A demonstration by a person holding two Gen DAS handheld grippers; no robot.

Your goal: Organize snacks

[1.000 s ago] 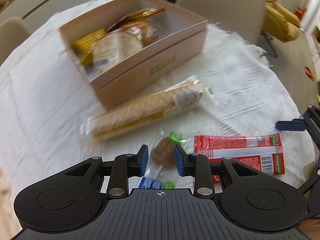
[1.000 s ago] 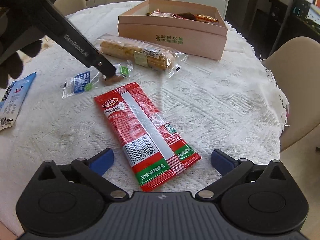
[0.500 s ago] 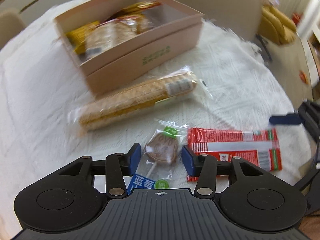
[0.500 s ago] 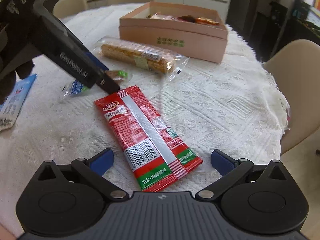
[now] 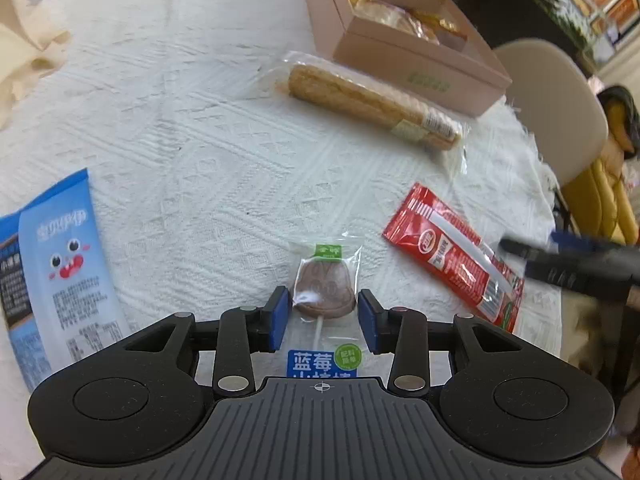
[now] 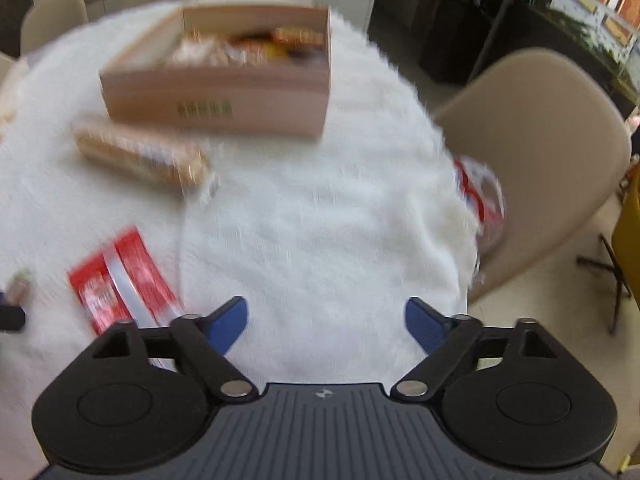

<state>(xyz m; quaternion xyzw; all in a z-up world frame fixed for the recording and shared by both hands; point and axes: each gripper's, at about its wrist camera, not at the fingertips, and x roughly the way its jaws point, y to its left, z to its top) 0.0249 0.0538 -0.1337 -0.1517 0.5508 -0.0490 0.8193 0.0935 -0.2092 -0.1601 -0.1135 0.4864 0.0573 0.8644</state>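
**Snack sorting on the white tablecloth (image 5: 192, 128), with the pink box (image 5: 416, 60) as destination.**

The box sits open at the far side, already holding packets; loose snacks lie before it, awaiting their turn. My right gripper (image 6: 326, 322), jaws just narrowing, stands open over bare cloth, holding nothing. My left gripper (image 5: 322, 316), jaws just closing, brackets the brown lollipop (image 5: 324, 286) in its clear wrapper, pads apparently not yet pressing, ready to lift it.

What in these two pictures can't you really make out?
- Pink box contents: right wrist view, motion blur.
- Lollipop label's lower part: left wrist view, hidden behind the left gripper body.
- Blue packet: left wrist view, cut off by the left edge.
- Red-and-white wrapper at the table edge: right wrist view, blurred.
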